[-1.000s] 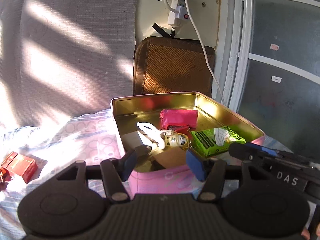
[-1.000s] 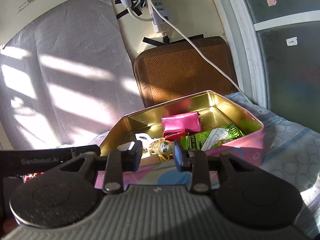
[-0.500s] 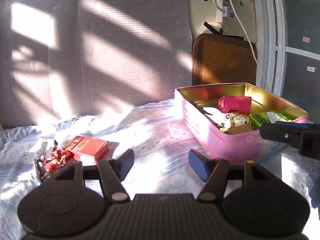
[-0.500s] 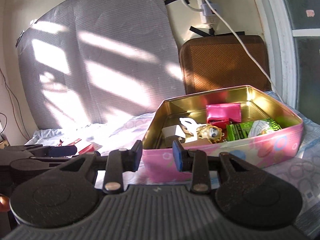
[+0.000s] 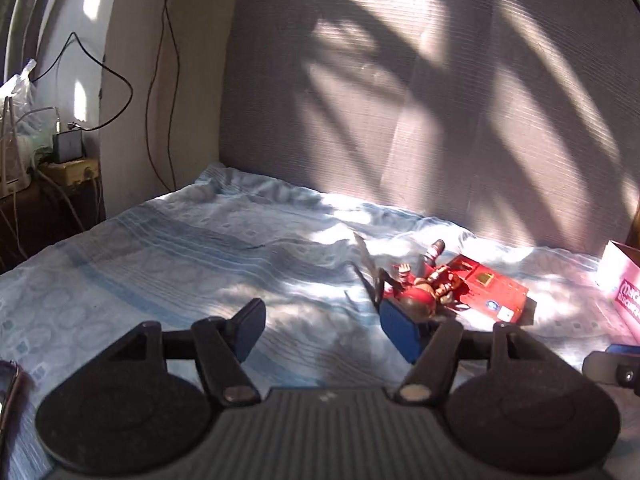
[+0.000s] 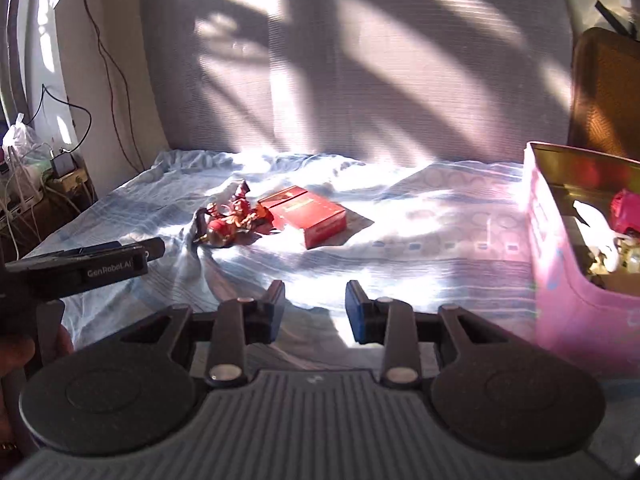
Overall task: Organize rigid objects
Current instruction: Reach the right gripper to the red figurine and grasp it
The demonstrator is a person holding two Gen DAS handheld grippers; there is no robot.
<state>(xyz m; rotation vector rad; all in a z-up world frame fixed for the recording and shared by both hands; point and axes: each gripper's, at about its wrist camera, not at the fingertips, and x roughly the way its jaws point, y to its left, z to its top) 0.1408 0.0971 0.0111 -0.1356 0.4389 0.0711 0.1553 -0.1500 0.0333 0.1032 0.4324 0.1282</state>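
Both grippers spread over a rumpled, sunlit bedsheet (image 6: 400,216).
Left gripper (image 5: 322,326) and right gripper (image 6: 314,306) hold nothing; glossy red figurine (image 6: 230,222) touches flat red carton (image 6: 308,214); pink metal tin (image 6: 560,300) stands well apart.

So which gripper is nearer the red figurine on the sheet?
Left. The left gripper has its right finger just short of the red figurine. The right gripper sits well back, the figurine far ahead to its left.

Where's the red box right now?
The red box lies flat on the blue bedsheet, left of the pink tin in the right wrist view, with the red figurine right against its left side; neither claw touches it.
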